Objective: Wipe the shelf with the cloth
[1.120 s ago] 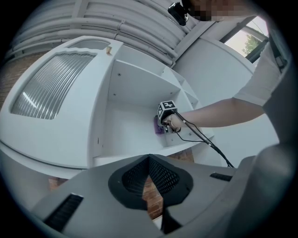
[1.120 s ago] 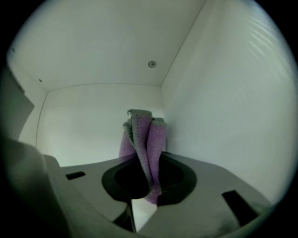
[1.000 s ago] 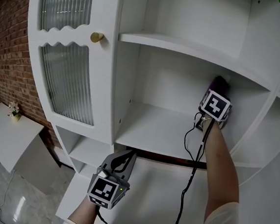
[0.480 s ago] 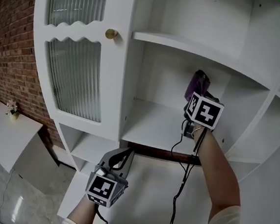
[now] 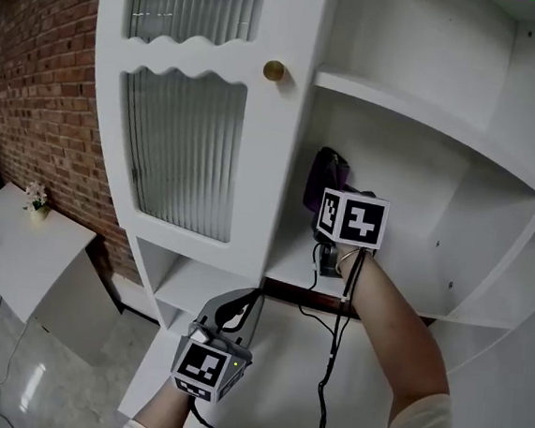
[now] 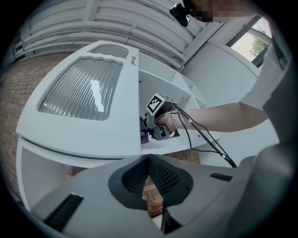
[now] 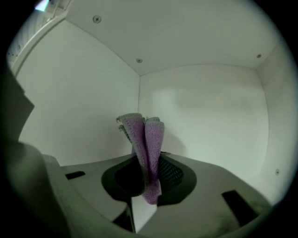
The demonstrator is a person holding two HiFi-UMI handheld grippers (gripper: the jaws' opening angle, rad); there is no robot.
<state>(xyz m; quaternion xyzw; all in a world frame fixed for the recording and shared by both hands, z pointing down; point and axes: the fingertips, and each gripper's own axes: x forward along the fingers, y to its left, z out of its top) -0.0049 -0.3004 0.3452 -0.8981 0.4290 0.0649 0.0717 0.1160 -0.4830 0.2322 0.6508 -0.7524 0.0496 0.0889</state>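
Right gripper [image 7: 148, 160]: jaws are clamped on the purple cloth [image 7: 145, 139], which is pinched upright between them. The cloth is held inside the compartment, above the shelf [image 5: 293, 260], facing its rear corner. Left gripper [image 6: 149, 162], seen at 7 o'clock in the head view: jaws are pressed together, nothing gripped.

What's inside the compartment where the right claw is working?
Only the purple cloth, clamped in the right claw, before bare white walls. The shelf right beneath is covered by the claw.
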